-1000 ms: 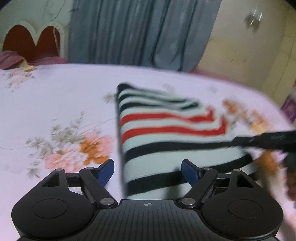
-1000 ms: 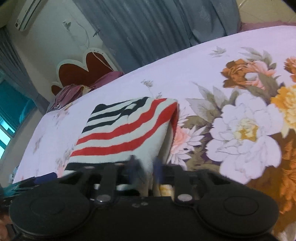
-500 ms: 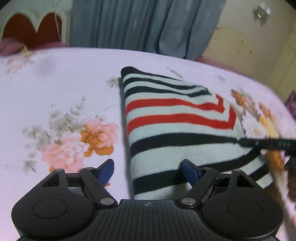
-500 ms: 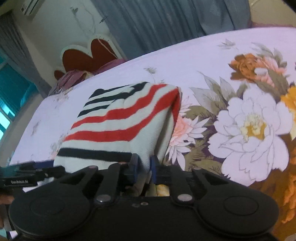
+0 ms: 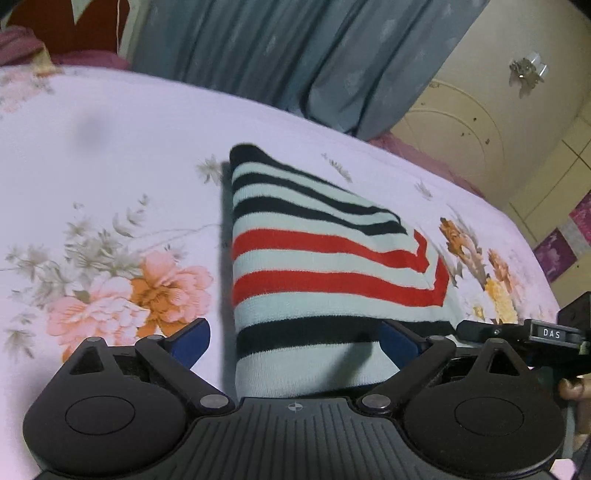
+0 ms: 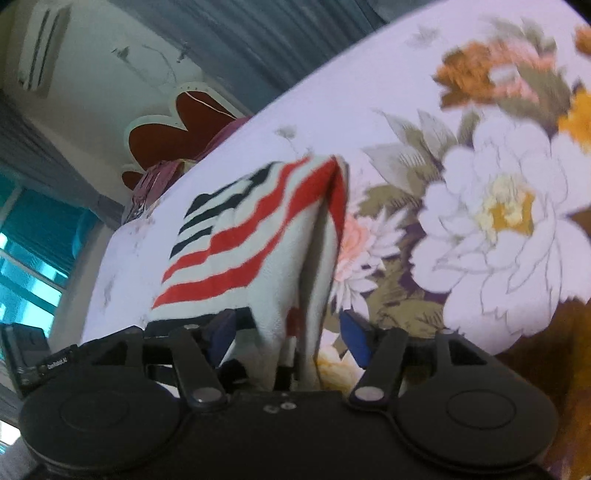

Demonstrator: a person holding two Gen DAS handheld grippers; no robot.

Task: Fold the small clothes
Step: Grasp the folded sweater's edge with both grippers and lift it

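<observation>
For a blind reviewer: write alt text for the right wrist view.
A folded striped garment, white with red and black bands, lies on a floral bedsheet, its near edge standing between the right gripper's blue-padded fingers, which have just been opening and no longer press it. Behind are grey curtains, a red headboard and a wall air conditioner.

Both tools are matte black plastic. The left gripper (image 5: pixel 293 345) has two round domed housings, ribbed grooves across its middle, a small crosshair mark, silver pivot screws and blue pads (image 5: pixel 190 341). The right gripper (image 6: pixel 288 334) matches it, with blue pads (image 6: pixel 352 338) and a small white-lettered label.
</observation>
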